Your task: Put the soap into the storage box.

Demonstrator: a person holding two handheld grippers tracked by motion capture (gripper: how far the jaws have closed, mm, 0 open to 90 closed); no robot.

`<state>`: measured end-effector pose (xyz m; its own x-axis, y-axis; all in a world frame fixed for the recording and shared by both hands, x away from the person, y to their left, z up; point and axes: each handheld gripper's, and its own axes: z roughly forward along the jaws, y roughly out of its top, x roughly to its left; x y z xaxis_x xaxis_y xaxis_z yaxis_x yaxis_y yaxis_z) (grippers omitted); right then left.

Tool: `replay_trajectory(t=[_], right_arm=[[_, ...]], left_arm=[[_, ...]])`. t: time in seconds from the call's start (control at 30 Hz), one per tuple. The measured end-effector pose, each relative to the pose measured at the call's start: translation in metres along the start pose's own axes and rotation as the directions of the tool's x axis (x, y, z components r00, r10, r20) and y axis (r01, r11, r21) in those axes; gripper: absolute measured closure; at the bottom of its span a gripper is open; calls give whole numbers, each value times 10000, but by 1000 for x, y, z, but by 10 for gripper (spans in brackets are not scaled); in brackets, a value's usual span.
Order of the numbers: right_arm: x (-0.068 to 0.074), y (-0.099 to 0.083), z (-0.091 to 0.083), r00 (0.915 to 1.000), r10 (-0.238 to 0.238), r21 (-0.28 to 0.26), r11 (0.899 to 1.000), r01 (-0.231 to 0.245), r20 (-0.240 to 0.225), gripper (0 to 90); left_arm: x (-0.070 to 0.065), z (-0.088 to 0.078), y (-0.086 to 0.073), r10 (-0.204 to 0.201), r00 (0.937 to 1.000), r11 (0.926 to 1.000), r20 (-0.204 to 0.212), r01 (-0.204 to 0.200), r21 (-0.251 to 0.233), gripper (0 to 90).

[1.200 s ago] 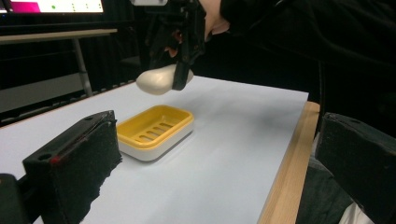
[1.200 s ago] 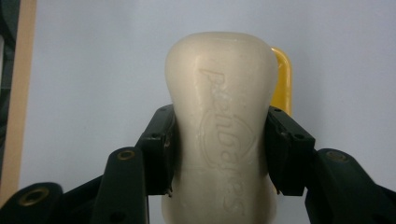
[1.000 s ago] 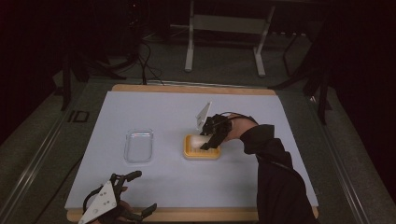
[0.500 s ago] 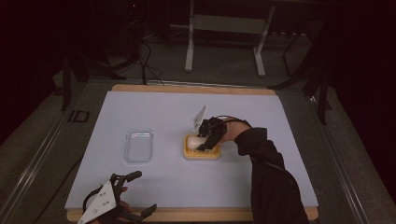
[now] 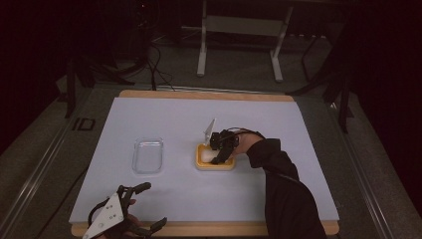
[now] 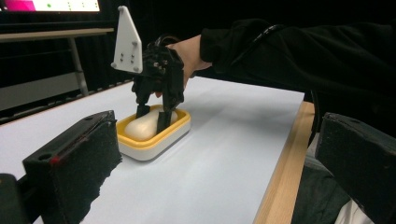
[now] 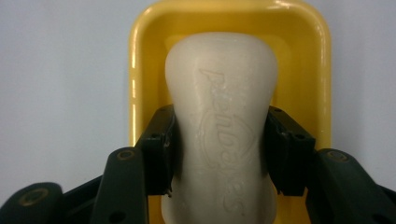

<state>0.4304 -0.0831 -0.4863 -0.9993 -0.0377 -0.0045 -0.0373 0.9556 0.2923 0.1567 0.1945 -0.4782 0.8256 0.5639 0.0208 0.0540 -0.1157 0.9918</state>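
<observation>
This looks like a lab or recording studio, kept dark all around. A wooden table (image 5: 209, 94) with a pale sheet (image 5: 164, 119) over it stands lit in the middle. Behind it, cables (image 5: 159, 64) trail across a grey floor (image 5: 239, 74) by the legs of a metal stand (image 5: 239, 45), and a lit screen (image 6: 51, 4) glows at the back.

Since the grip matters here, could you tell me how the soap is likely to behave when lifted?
The soap looks rigid, so it should hold its shape. Its smooth, waisted sides may slip between the right gripper pads. It fits the yellow dish closely and might drag it.
</observation>
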Motion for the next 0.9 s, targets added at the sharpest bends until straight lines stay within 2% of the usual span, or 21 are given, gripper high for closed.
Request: replay_trajectory(t=[0.2, 0.27, 0.43, 0.57, 0.6, 0.73, 0.83, 0.9], right_arm=[[0, 1, -3, 9999, 34, -130, 9999, -36, -108, 472], [0, 1, -8, 9998, 110, -278, 9995, -114, -151, 473], [1, 0, -22, 10000, 38, -487, 9988, -34, 70, 473], [3, -3, -30, 9996, 277, -632, 9976, -279, -37, 475], [4, -4, -31, 9998, 198, -696, 9974, -200, -30, 477], [9, -7, -39, 9988, 482, -792, 9957, -477, 46, 477], [13, -11, -48, 9976, 689, -1165, 9909, -673, 99, 480], [11, -14, -53, 9898, 1417, -1301, 9812, -1426, -159, 480]], left_arm=[[0, 0, 0, 5, 10000, 10000, 6, -5, 11, 1], [0, 0, 0, 6, 10000, 10000, 1, -6, 5, 1], [-1, 0, 0, 36, 10000, 10000, -14, -36, 24, 1], [-1, 0, 0, 45, 10000, 10000, -21, -45, 39, 1], [-1, 1, 0, 61, 10000, 10000, -35, -61, 64, 1], [-1, 1, 0, 53, 10000, 10000, -67, -53, 82, 1], [-1, 1, 0, 65, 9999, 9999, -78, -64, 104, 1], [-1, 2, 0, 65, 9999, 9999, -76, -64, 88, 1]])
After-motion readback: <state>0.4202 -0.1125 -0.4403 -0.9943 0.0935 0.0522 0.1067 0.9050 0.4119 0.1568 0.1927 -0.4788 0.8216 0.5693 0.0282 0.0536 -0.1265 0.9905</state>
